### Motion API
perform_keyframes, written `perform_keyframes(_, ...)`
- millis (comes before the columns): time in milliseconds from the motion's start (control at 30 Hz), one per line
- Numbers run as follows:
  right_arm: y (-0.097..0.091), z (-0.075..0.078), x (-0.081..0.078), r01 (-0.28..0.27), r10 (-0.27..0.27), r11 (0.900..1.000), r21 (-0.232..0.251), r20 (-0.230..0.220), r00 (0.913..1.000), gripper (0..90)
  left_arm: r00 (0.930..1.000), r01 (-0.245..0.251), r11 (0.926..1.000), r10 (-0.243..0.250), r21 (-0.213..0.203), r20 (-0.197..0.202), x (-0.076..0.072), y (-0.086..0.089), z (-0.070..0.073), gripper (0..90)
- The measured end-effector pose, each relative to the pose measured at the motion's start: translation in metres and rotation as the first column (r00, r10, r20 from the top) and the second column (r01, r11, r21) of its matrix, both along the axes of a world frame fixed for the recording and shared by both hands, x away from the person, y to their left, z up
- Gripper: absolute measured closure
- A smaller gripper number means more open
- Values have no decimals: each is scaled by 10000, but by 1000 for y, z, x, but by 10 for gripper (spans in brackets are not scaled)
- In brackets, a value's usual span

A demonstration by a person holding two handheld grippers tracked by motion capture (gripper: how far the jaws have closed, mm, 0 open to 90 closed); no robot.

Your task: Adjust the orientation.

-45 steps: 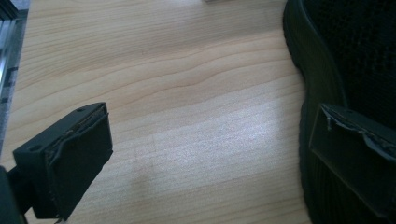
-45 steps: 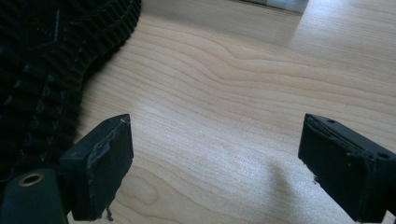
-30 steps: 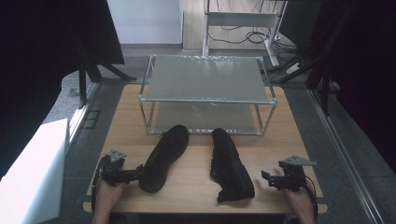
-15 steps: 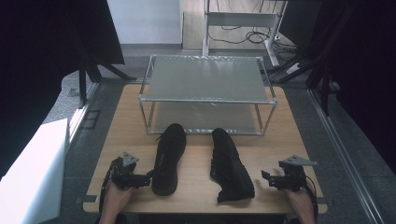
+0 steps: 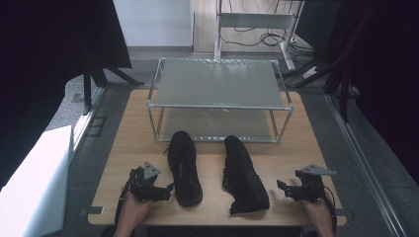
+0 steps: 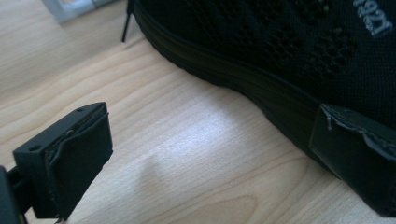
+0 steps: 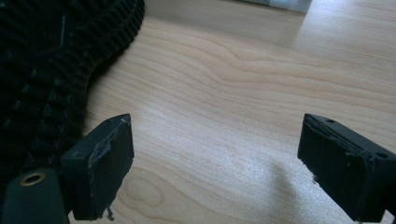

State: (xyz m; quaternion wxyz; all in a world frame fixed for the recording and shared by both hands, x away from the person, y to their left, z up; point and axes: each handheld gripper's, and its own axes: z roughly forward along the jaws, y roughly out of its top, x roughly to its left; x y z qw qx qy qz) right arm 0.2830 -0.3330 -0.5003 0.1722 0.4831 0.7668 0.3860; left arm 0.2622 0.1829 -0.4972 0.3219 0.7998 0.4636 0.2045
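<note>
- My left gripper (image 5: 165,189) is spread, one jaw against the left shoe (image 5: 184,167) lying upright on the table (image 5: 128,148).
- Its grey side lettering (image 6: 373,21) is cropped, unreadable.
- My right gripper (image 5: 285,188) is spread, just beside the right shoe (image 5: 244,174).

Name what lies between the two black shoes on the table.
Nothing lies there: the high view shows bare wooden table between the left shoe and the right shoe, which lies tipped on its side.

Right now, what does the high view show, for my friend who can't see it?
Two black shoes lie side by side on a wooden table before a metal rack. The left gripper sits beside the left one, the right gripper open nearby.
</note>
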Motion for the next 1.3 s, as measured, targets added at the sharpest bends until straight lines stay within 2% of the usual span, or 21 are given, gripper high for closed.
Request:
perform_keyframes(167, 2, 2, 0, -106, 107, 9998, 178, -63, 9999, 90, 9987, -502, 9987, 502, -100, 89, 1, 10, -2, 0)
perform_keyframes(267, 3, 3, 0, -144, 145, 9996, 224, -70, 9999, 69, 9980, -617, 9981, 618, -70, 95, 2, 13, -3, 0)
perform_keyframes(333, 5, 8, 1, -142, 144, 9995, 278, -81, 9999, 17, 9968, -787, 9966, 789, -248, 107, 2, 16, -4, 0)
perform_keyframes(467, 8, 14, 3, -167, 171, 9992, 353, -92, 9998, 0, 9957, -919, 9952, 923, -349, 89, 2, 20, -5, 0)
perform_keyframes(733, 18, 28, 8, -310, 310, 9986, 426, 8, 9995, 0, 9944, -1044, 9930, 1051, -557, 108, 1, 22, -5, 0)
perform_keyframes(867, 22, 39, 11, 123, -141, 9986, 512, 351, 9993, 0, 9951, -965, 9939, 975, -528, 161, 1, 21, -5, 0)
perform_keyframes(1033, 31, 47, 15, -193, 179, 9986, 486, 287, 9994, 0, 9950, -976, 9942, 984, -444, 156, 1, 21, -5, 0)
perform_keyframes(1300, 59, 56, 22, -715, 703, 9971, 266, 416, 9967, 0, 9953, -960, 9946, 965, -399, 97, 2, 21, -6, 0)
